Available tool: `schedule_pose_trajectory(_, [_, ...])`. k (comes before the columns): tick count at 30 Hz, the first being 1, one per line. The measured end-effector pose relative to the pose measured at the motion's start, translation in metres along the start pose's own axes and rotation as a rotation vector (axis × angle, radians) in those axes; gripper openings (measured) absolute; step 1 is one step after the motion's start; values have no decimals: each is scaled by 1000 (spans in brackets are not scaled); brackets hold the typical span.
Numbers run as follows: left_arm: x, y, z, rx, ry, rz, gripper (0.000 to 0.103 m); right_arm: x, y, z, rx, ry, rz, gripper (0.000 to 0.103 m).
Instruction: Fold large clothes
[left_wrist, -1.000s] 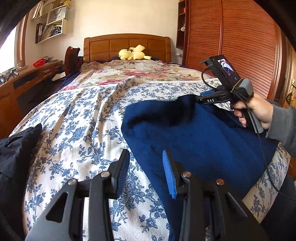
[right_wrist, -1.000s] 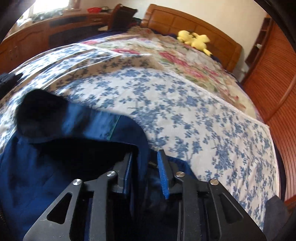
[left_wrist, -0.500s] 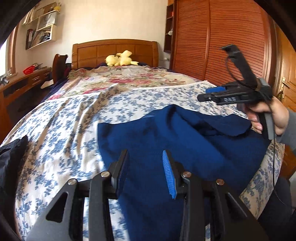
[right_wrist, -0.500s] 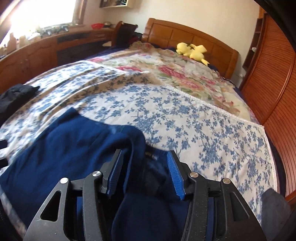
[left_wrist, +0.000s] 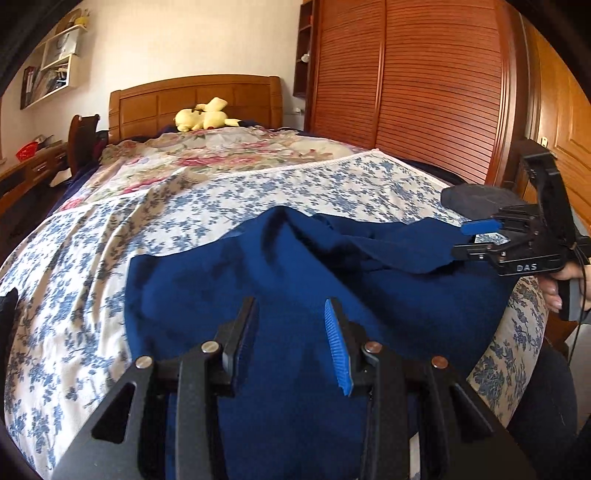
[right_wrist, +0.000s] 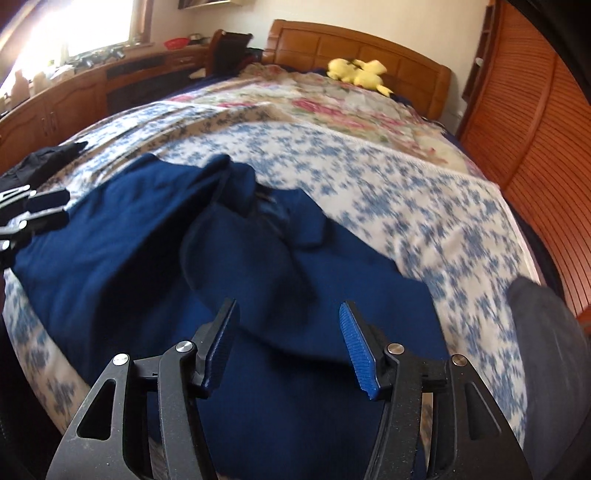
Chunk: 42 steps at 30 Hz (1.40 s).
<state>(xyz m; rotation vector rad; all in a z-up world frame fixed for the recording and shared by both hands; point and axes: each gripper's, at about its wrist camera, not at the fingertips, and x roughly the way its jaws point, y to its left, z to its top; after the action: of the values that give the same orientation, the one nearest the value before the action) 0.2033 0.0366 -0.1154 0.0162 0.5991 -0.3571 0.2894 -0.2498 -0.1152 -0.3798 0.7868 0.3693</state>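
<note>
A navy blue garment (left_wrist: 295, 266) lies rumpled on the near part of the flowered bedspread (left_wrist: 92, 266). My left gripper (left_wrist: 290, 310) hangs over its near half, open, with nothing between the pads. In the left wrist view my right gripper (left_wrist: 460, 242) is at the garment's right edge, where a raised flap reaches up to its lower finger. The right wrist view shows the right gripper (right_wrist: 288, 314) with its jaws opening wide above the garment (right_wrist: 258, 258); no cloth is pinched between them. The left gripper (right_wrist: 48, 210) shows at that view's left edge.
A yellow plush toy (left_wrist: 203, 118) lies by the wooden headboard (left_wrist: 195, 99). A slatted wardrobe (left_wrist: 424, 92) runs along the right side. A dark grey folded item (right_wrist: 535, 314) sits at the bed's right corner, black clothing (right_wrist: 48, 158) at its left edge beside a long wooden desk (right_wrist: 74, 96).
The right jaws have widened and let go of the navy cloth that was between them. Both grippers have shifted sideways across the bed, and the garment now lies lower and more spread out.
</note>
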Motion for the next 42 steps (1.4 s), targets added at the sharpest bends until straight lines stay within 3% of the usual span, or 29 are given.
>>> schedule_pose_trajectory(5, [13,-16,4,13,12,-18,35,-15,-30,-22,46,8,-38,58])
schedule_pose_trajectory(16, [31,-38,10,24,6,-24,35,-28,-76,-33,123,-8,-74,58])
schedule_pose_trajectory(24, [40,-40,7,23,26,-25,35,-5,-100,-31,184,13,-81,58])
schedule_pose_trajectory(37, [37,-39,8,18,22,-33,35,40,-120,-36,307,127,-8,58])
schedule_pose_trajectory(38, [37,-39,8,19,22,-31,35,39,-117,-37,292,138,-13,55])
schedule_pose_trajectory(39, [37,-39,8,19,21,-31,35,36,-114,-37,279,137,-9,39])
schedule_pose_trajectory(40, [37,-39,8,18,21,-33,35,35,-113,-37,274,131,7,33])
schedule_pose_trajectory(42, [37,-39,8,19,19,-32,35,28,-108,-36,250,114,31,6])
